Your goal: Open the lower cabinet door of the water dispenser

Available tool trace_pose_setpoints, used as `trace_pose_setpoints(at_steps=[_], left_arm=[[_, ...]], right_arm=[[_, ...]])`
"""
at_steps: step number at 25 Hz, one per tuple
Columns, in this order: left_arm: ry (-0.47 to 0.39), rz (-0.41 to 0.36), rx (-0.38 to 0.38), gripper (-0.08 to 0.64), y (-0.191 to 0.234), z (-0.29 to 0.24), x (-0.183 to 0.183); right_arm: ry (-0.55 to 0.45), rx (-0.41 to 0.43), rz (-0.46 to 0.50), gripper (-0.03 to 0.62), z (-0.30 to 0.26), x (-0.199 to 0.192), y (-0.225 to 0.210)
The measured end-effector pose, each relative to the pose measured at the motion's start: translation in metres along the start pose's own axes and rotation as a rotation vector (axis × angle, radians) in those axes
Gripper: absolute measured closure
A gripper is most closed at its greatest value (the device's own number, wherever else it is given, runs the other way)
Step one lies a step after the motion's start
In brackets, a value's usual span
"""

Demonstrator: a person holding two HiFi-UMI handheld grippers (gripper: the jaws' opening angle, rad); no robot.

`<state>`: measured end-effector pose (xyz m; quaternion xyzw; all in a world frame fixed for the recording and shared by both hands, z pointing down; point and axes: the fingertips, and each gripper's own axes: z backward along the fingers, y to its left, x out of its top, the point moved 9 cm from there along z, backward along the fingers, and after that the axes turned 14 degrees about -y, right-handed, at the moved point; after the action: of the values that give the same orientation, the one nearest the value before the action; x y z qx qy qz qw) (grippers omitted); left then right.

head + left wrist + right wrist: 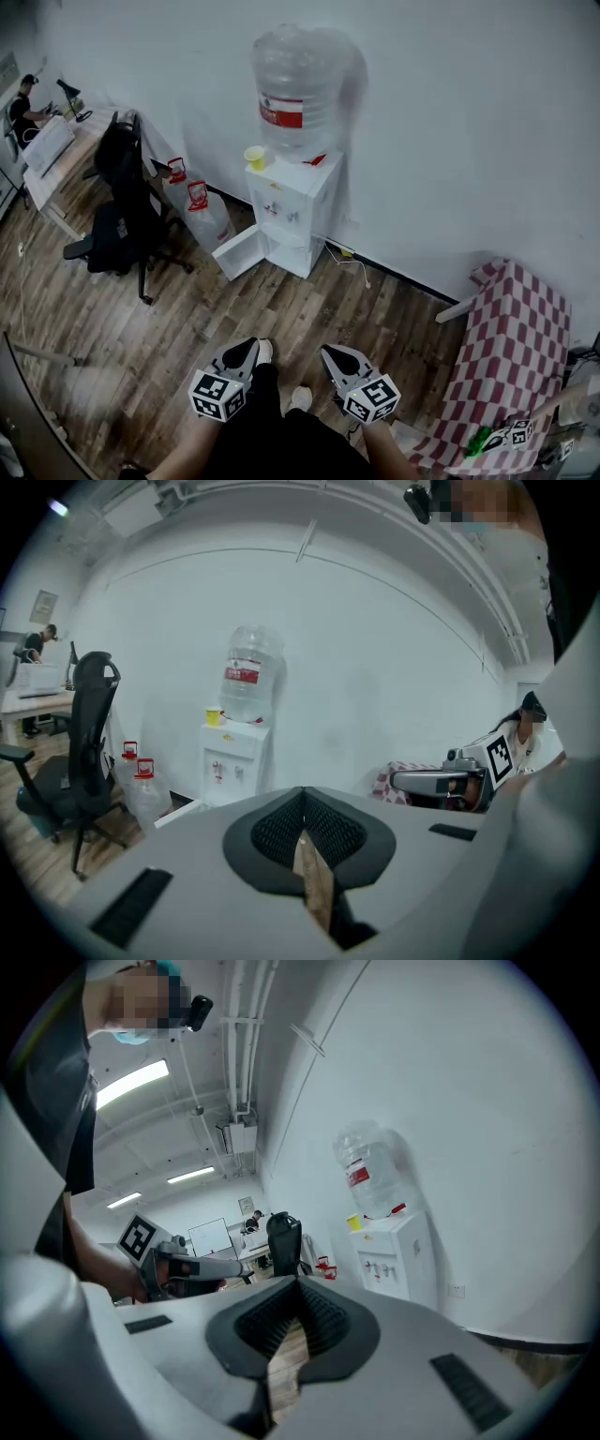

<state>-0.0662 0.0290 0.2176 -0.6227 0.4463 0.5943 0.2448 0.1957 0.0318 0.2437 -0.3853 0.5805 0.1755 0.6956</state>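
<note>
My left gripper [246, 351] and right gripper [335, 356] have jaws pressed together, empty; the water dispenser [286, 211] stands well ahead, its lower door [236, 253] swung out.

Soft overhead light comes from ceiling strip lights [131, 1084] at ten o'clock in the right gripper view. The water dispenser [300, 202] throws a faint shadow toward three o'clock on the wall [450, 112]. Both gripper views bend strongly, with dark rims.

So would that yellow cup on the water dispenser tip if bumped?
Probably. The yellow cup looks small and is likely light, so a slight knock could topple it. It stands at a corner of the water dispenser top, so it might fall off.
</note>
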Motion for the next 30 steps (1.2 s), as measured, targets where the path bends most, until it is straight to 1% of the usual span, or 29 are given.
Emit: trace_pose_setpoints(at_steps=[3, 5, 8, 12, 15, 18, 21, 25, 27, 30], left_arm=[[-0.004, 0.022, 0.018, 0.546, -0.007, 0.014, -0.002], [-0.015, 0.031, 0.011, 0.546, -0.01, 0.017, 0.003], [-0.04, 0.004, -0.015, 0.546, -0.011, 0.014, 0.015], [-0.069, -0.028, -0.073, 0.546, -0.015, 0.009, 0.027], [-0.075, -0.032, -0.104, 0.546, -0.019, 0.025, 0.026], [-0.079, -0.018, -0.106, 0.546, -0.014, 0.051, 0.022], [-0.081, -0.016, -0.093, 0.546, 0.001, 0.084, 0.02], [-0.108, -0.019, -0.068, 0.546, 0.025, 0.132, 0.022], [-0.115, -0.02, -0.057, 0.546, 0.034, 0.16, 0.016], [-0.113, -0.013, -0.045, 0.546, 0.043, 0.2, 0.005]], right_arm=[[-0.022, -0.012, -0.012, 0.569, 0.012, 0.0, 0.005], [-0.035, -0.011, -0.015, 0.569, 0.018, 0.002, 0.009], [-0.042, -0.015, -0.02, 0.569, 0.024, 0.003, 0.013], [-0.042, -0.024, -0.018, 0.569, 0.025, 0.001, 0.019], [-0.031, -0.013, 0.004, 0.569, 0.023, 0.0, 0.036], [-0.032, -0.007, 0.03, 0.569, 0.021, 0.0, 0.059], [-0.034, -0.009, 0.038, 0.569, 0.021, -0.004, 0.09], [-0.015, 0.015, 0.033, 0.569, 0.023, -0.024, 0.14], [-0.014, 0.024, 0.034, 0.569, 0.028, -0.033, 0.169], [-0.026, 0.003, 0.048, 0.569, 0.039, -0.04, 0.21]])
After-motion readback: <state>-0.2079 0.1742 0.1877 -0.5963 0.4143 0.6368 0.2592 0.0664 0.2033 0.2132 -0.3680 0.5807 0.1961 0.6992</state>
